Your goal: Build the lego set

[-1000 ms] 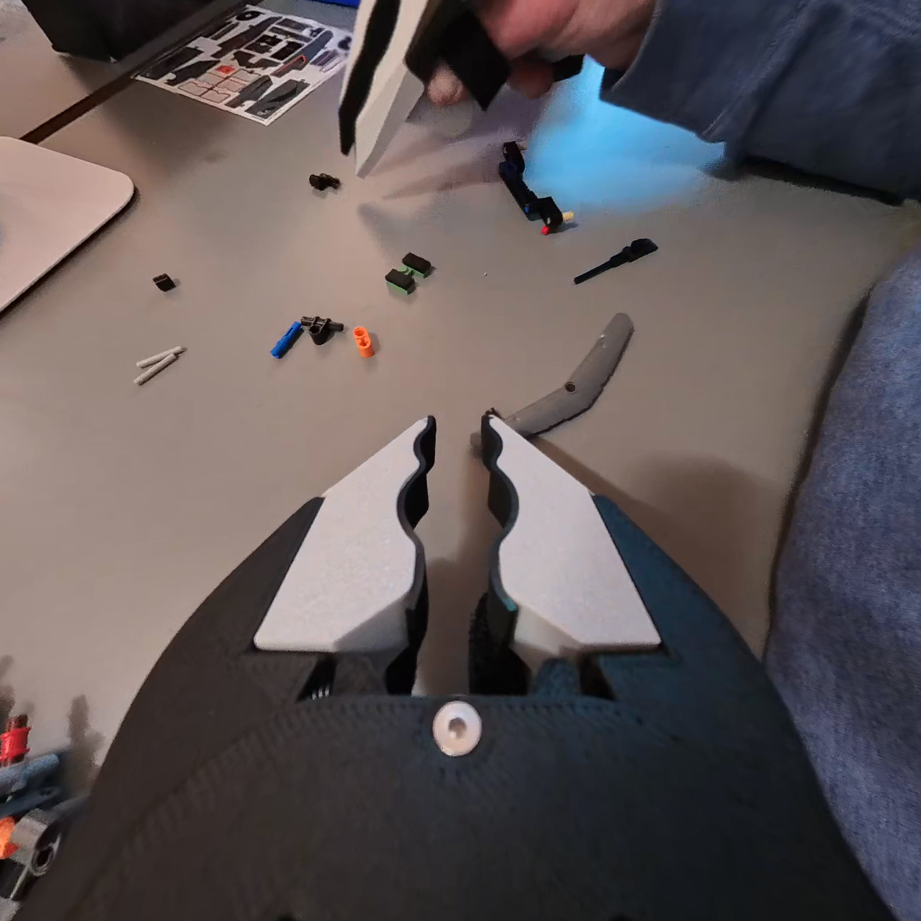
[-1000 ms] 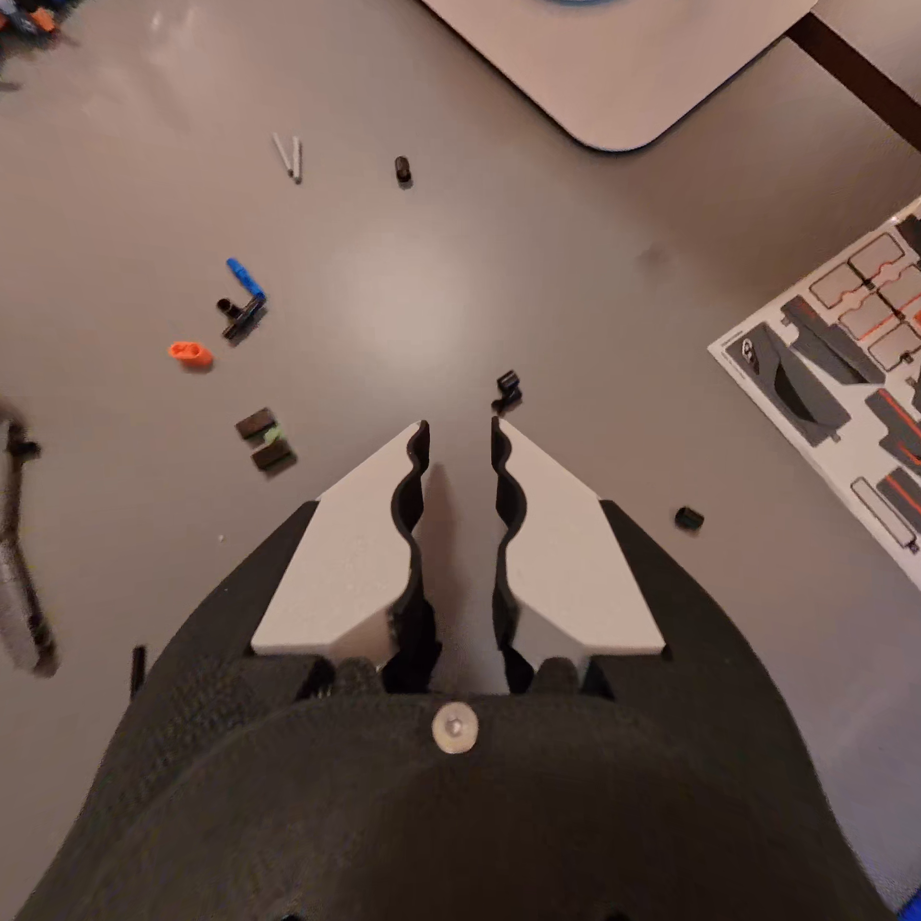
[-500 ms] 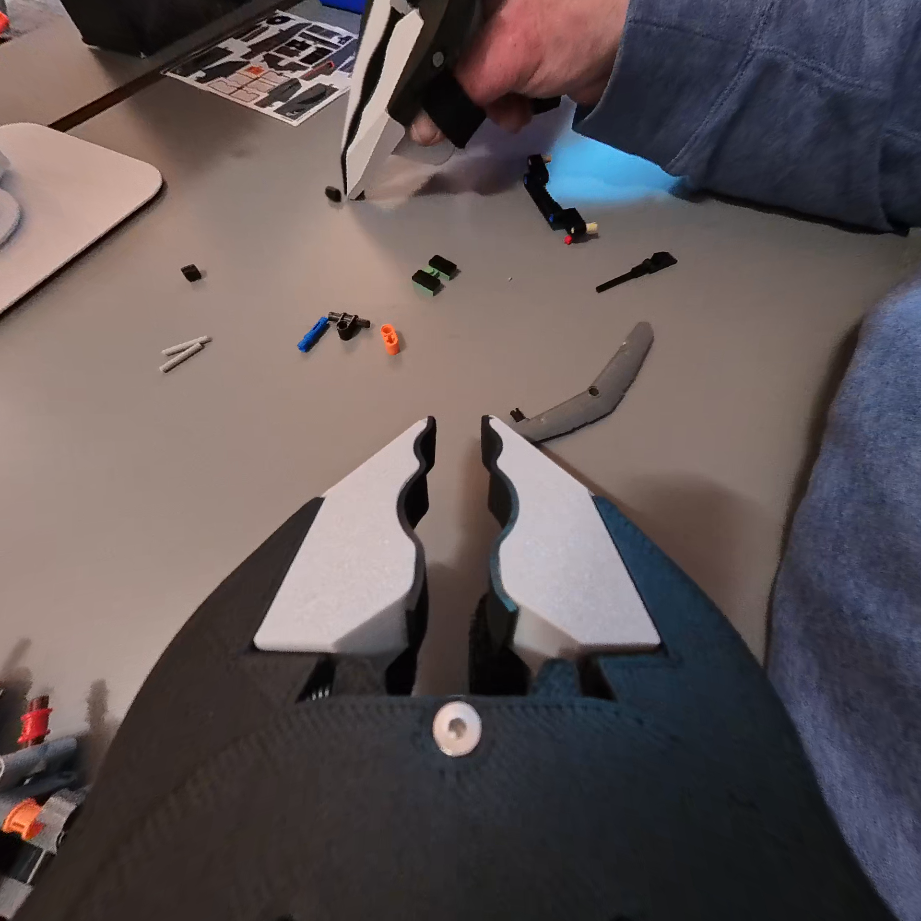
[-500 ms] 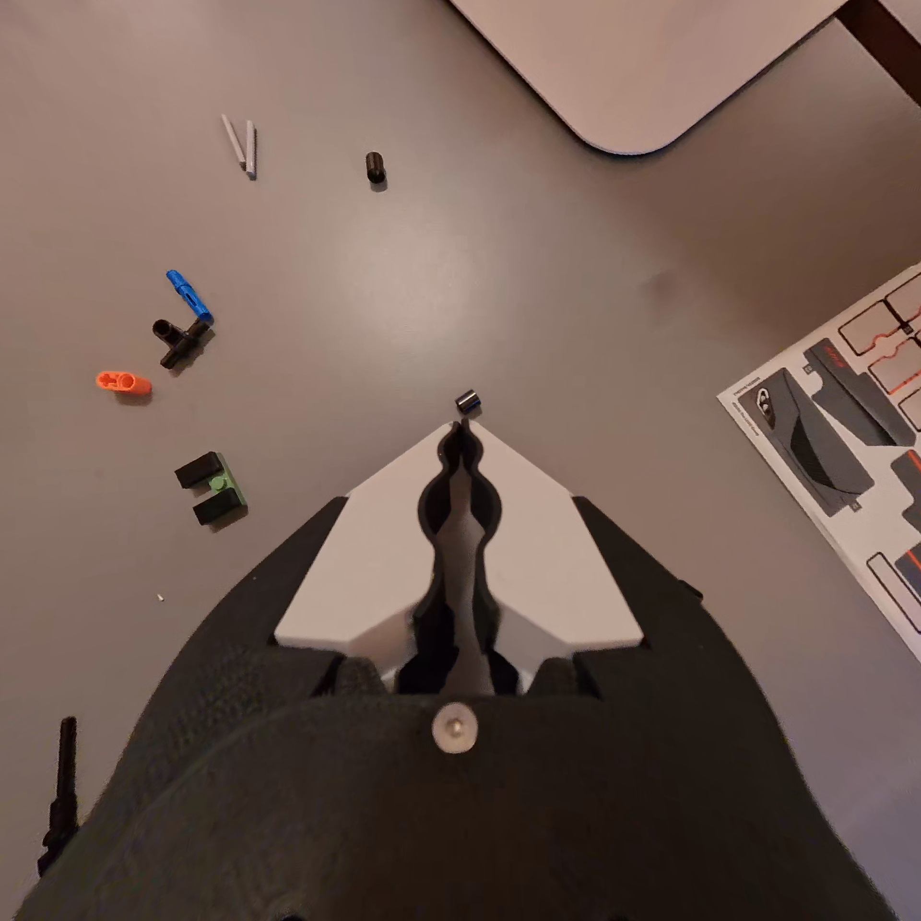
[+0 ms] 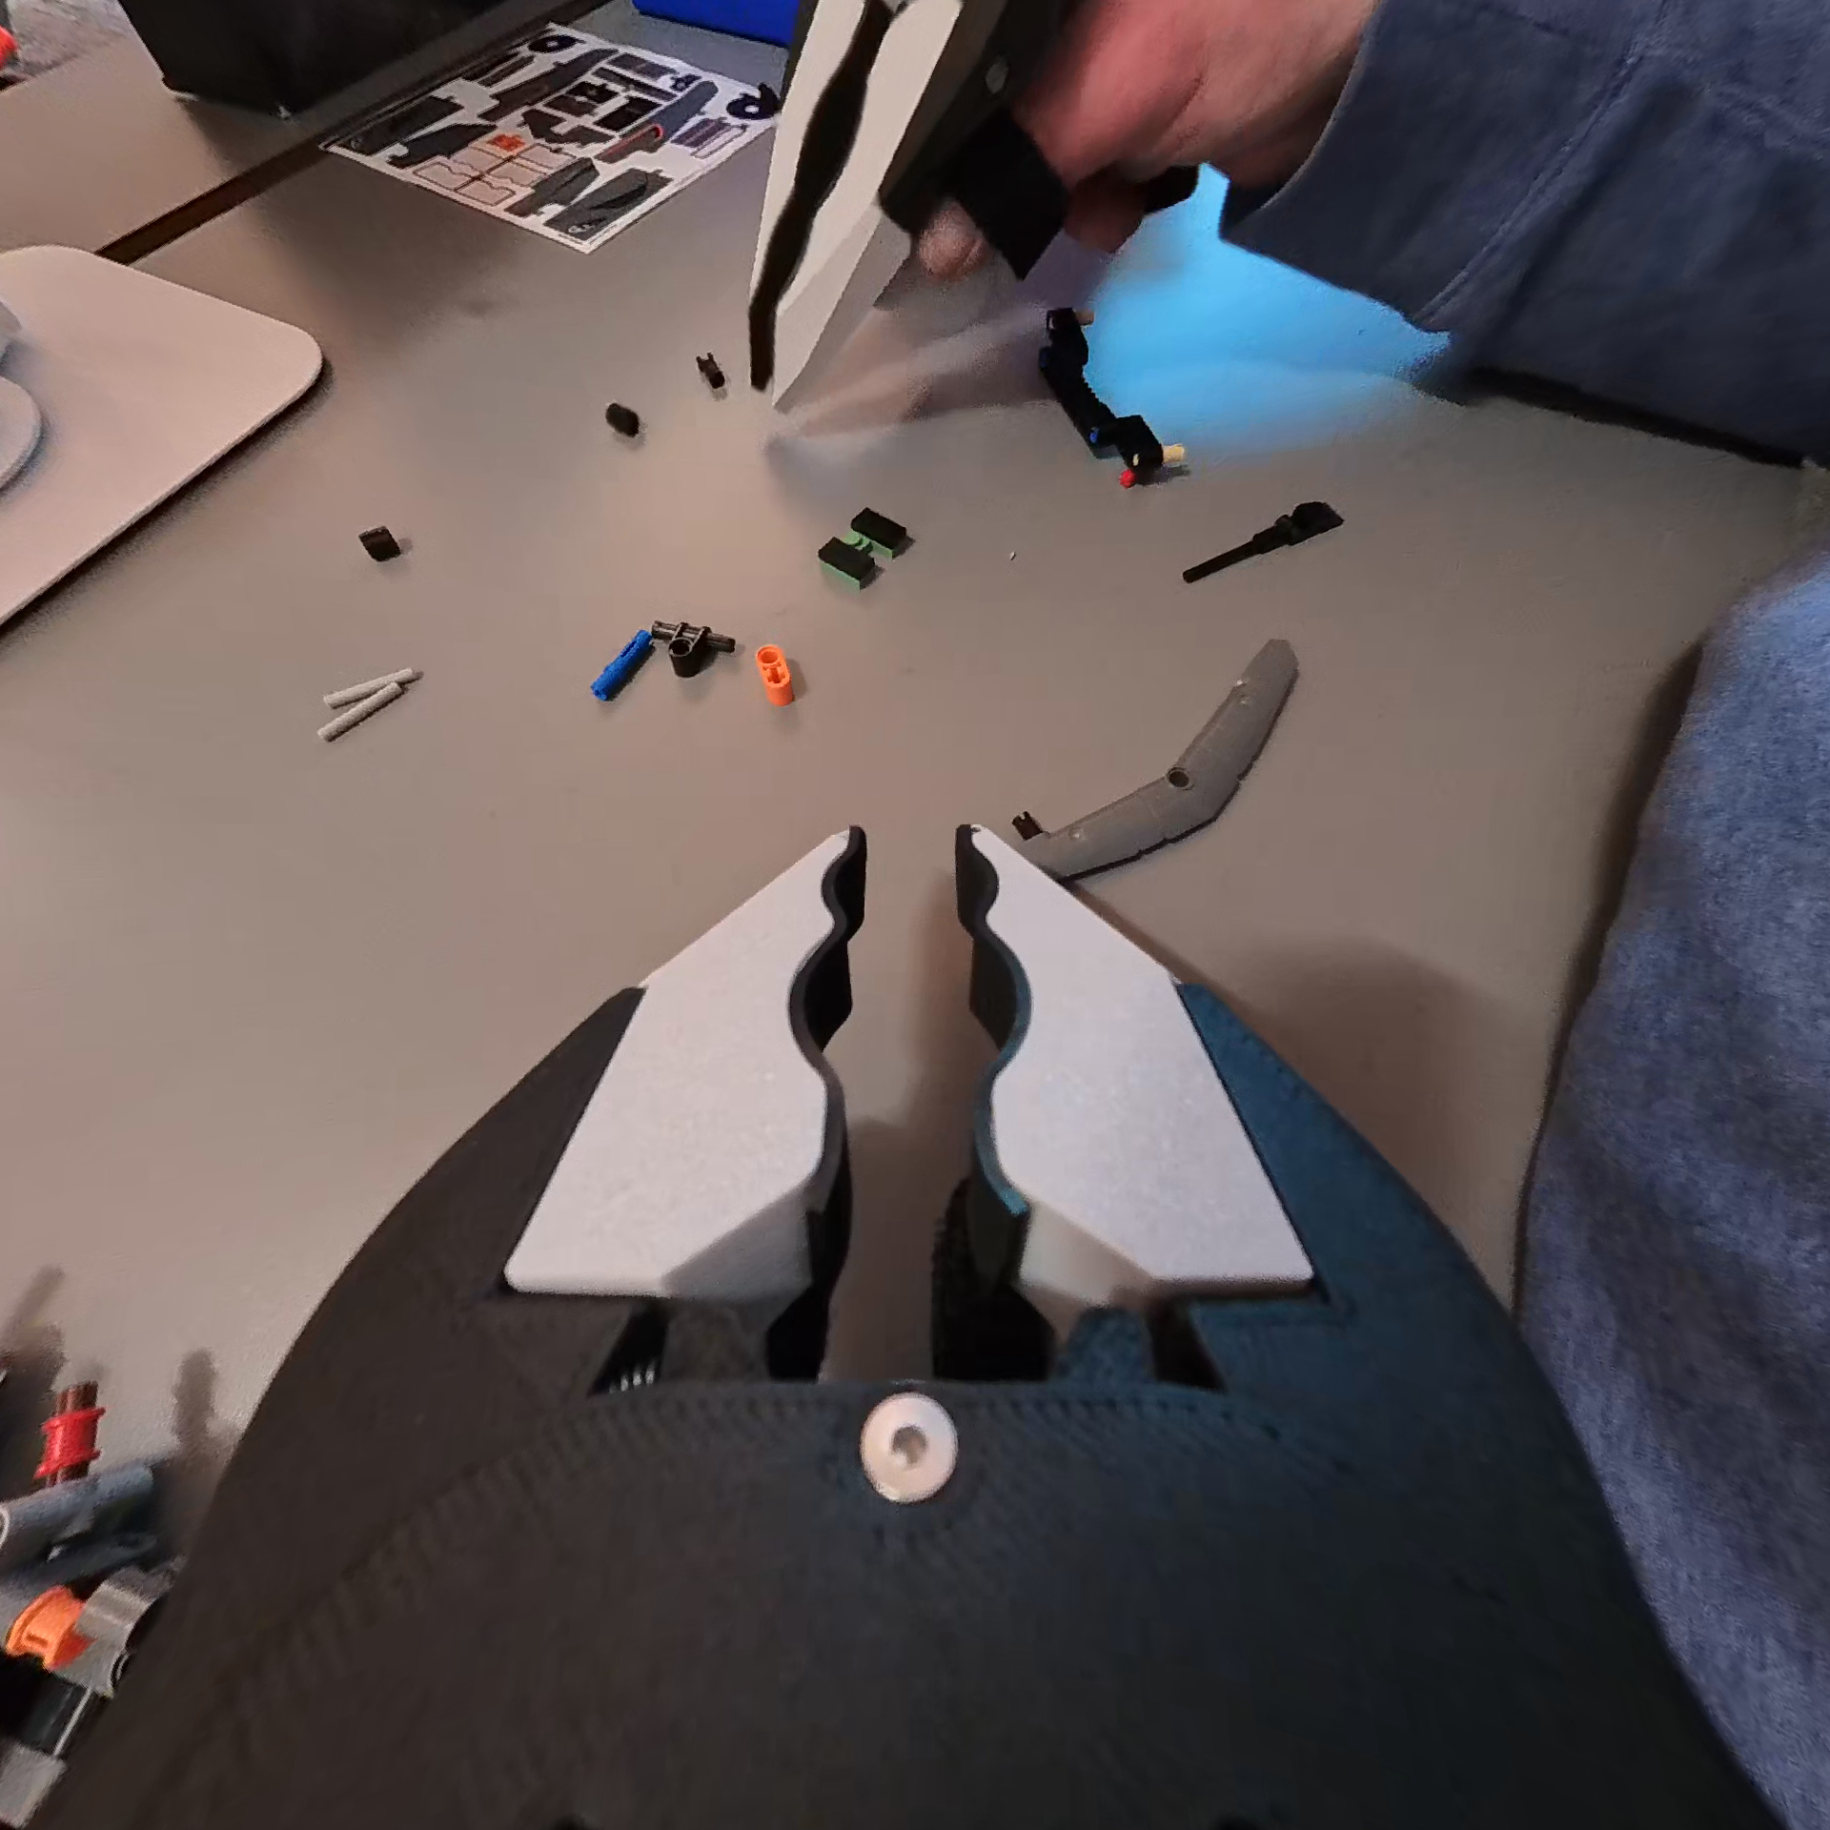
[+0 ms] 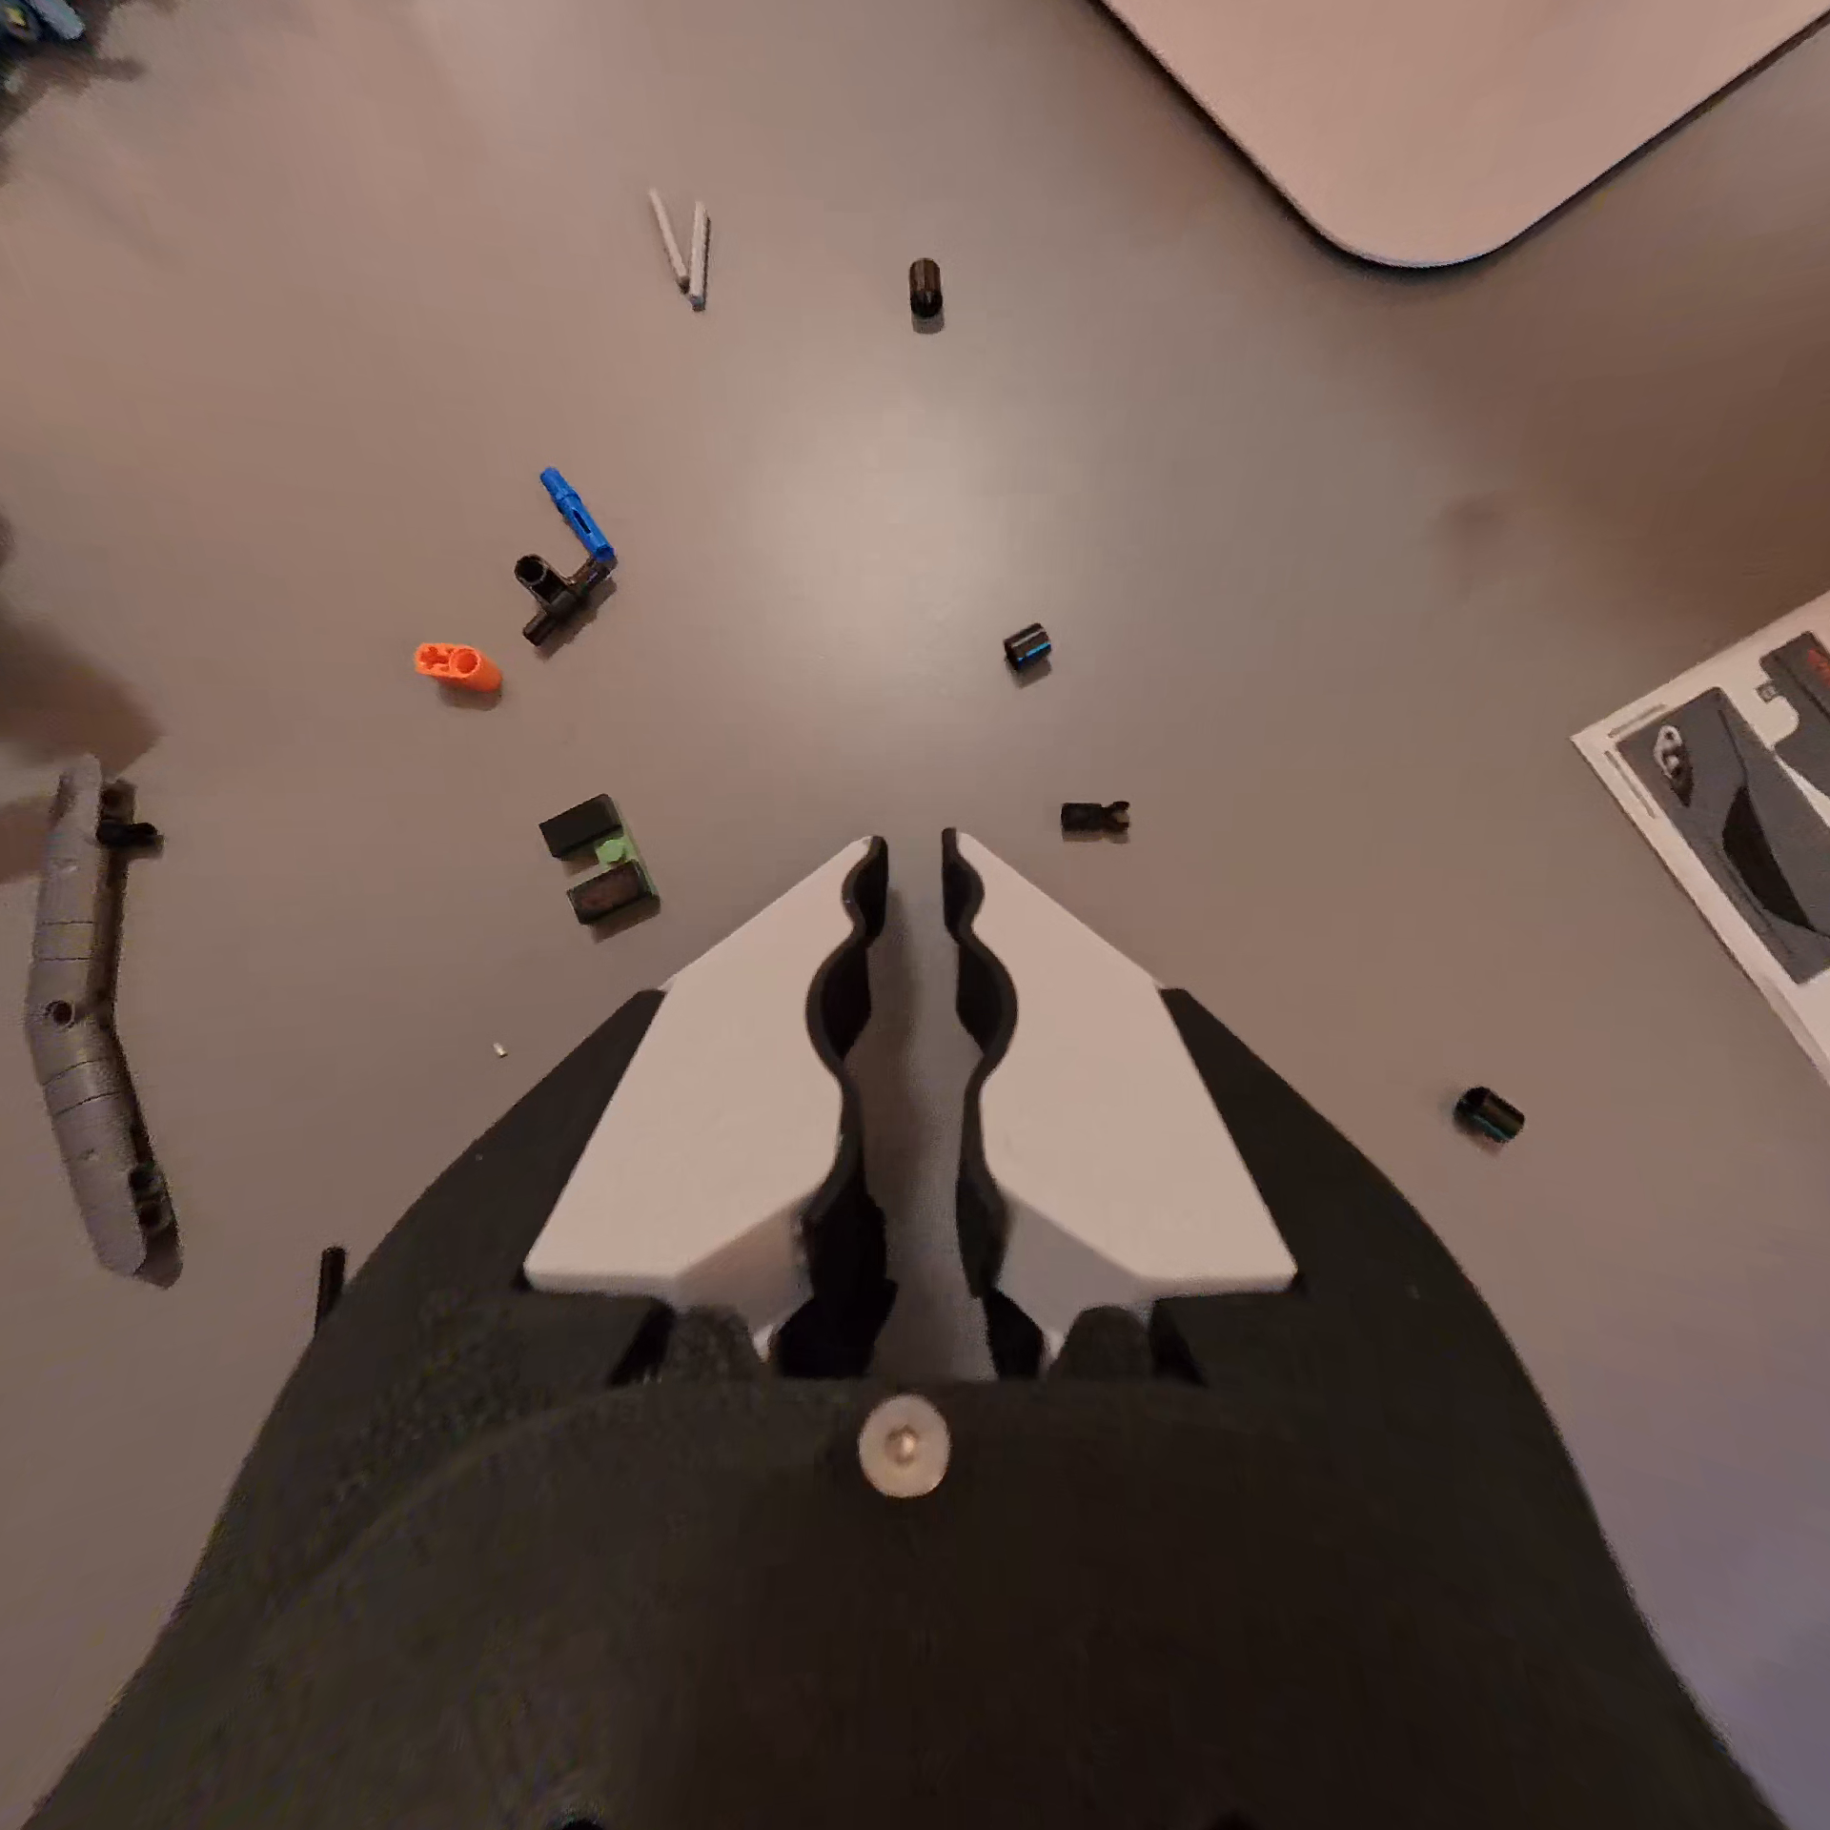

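Lego pieces scattered loose across grey table: orange connector, blue pin touching black T-shaped connector, green-and-black brick cluster, paired pale grey axles, black clip pin, black sleeves. Curved grey panel just right of left gripper, fingers spread, empty. Right gripper above table, fingers slightly parted, nothing between; clip pin just right of tips. Sticker sheet far back. Beige mat at left.
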A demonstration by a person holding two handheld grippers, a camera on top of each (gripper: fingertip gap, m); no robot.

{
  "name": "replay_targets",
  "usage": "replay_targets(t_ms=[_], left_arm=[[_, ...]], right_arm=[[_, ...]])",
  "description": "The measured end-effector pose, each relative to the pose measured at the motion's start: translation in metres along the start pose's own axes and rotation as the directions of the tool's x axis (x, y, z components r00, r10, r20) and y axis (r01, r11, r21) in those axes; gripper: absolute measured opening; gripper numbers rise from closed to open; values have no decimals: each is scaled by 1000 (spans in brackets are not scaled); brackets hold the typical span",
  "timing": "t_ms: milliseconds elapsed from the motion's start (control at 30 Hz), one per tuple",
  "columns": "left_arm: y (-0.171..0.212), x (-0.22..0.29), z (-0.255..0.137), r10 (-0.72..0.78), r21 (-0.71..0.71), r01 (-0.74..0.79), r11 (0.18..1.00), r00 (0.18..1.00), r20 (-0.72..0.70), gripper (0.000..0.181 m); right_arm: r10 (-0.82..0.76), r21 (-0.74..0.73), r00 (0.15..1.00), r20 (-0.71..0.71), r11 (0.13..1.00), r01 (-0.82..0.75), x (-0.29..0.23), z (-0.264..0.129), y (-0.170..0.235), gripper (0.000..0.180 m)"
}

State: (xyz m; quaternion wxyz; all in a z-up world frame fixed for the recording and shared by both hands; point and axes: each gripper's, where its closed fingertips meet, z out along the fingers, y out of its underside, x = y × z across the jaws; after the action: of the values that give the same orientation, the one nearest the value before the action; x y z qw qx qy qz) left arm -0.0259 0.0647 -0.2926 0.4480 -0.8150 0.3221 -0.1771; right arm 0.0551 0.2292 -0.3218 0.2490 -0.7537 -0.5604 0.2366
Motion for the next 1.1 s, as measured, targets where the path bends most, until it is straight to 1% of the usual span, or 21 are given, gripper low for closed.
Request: replay_targets(t_ms=[200, 367, 500, 533, 600, 633, 700, 767, 800, 1000, 1067, 1100], left_arm=[[0, 1, 1, 1, -2, -1, 1000, 1000, -5, 16], [0, 1, 0, 2, -1, -2, 1000, 1000, -1, 16], [1, 0, 0, 0, -2, 0, 1000, 1000, 1, 16], [1, 0, 0, 0, -2, 0, 1000, 1000, 1, 16], [1, -1, 0, 0, -2, 0, 1000, 1000, 1, 16], [1, -1, 0, -1, -2, 1, 1000, 1000, 2, 16], [1, -2, -1, -3, 1, 3, 1000, 1000, 3, 16], [1, -2, -1, -8, 3, 8, 1000, 1000, 2, 16], [1, -3, 0, -9, 1, 9, 1000, 1000, 1, 16], [0, -2, -1, -6, 5, 6, 1000, 1000, 1, 16], [0, 0, 0, -8, 5, 8, 1000, 1000, -4, 16], [0, 0, 0, -6, 3, 6, 1000, 1000, -4, 16]], right_arm=[[26, 61, 1000, -13, 998, -25, 8, -9, -10, 24], [-19, 52, 1000, -16, 998, 20, 15, 8, -23, 35], [-44, 53, 999, 19, 998, 43, 20, 26, -35, 36], [-45, 46, 999, 25, 998, 44, 22, 30, -36, 35], [-53, 28, 998, 42, 998, 52, 24, 39, -36, 27], [-60, 31, 997, 50, 998, 58, 23, 39, -37, 20], [-65, 16, 996, 53, 998, 64, 23, 39, -35, 15], [-84, 6, 995, 60, 996, 84, 20, 37, -32, 3], [-86, 6, 993, 80, 996, 86, 16, 36, -30, 0], [-77, -13, 984, 160, 997, 80, -10, 22, -10, 0], [-53, 8, 990, 129, 999, 53, -14, 11, -7, 23], [-35, 40, 995, 97, 999, 31, -12, 0, -8, 30]])
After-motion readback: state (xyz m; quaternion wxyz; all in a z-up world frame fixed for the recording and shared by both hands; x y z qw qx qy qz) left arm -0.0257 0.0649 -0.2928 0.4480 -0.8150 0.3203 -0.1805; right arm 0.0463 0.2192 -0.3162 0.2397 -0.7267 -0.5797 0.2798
